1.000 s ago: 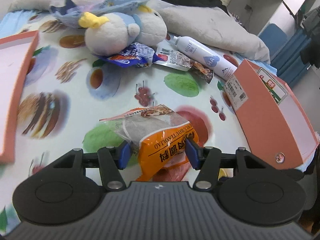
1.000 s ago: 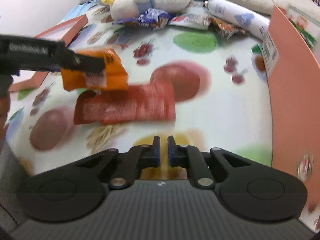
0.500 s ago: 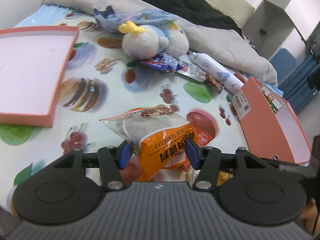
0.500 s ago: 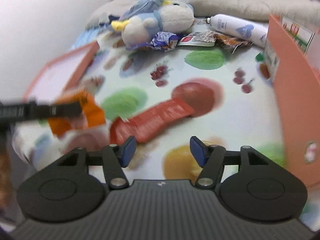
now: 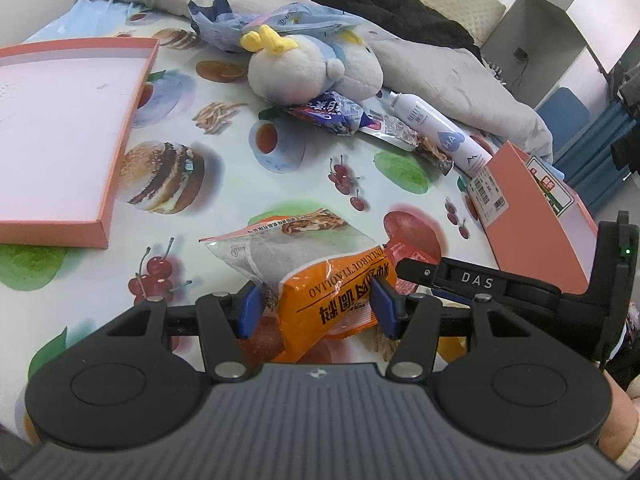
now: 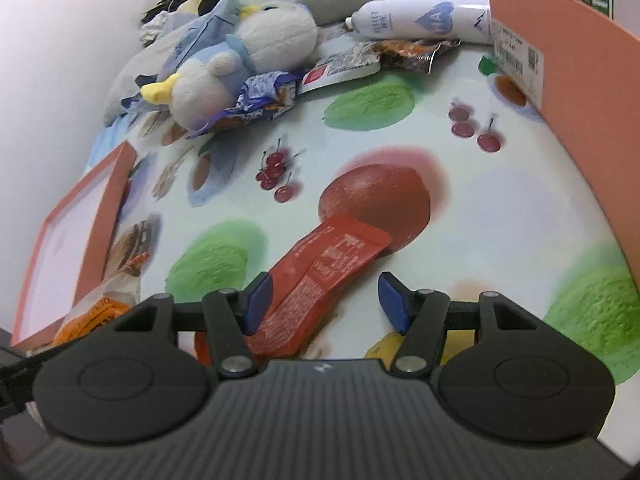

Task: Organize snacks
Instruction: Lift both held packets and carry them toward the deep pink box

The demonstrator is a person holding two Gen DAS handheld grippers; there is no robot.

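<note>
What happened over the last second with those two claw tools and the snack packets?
The right gripper, shut a second ago, opened and came down over the red packet, now straddling its near end without holding it. The left gripper pulled back from the bed, still shut on the orange snack bag. The plush toy, white bottle and orange box stayed put.
</note>
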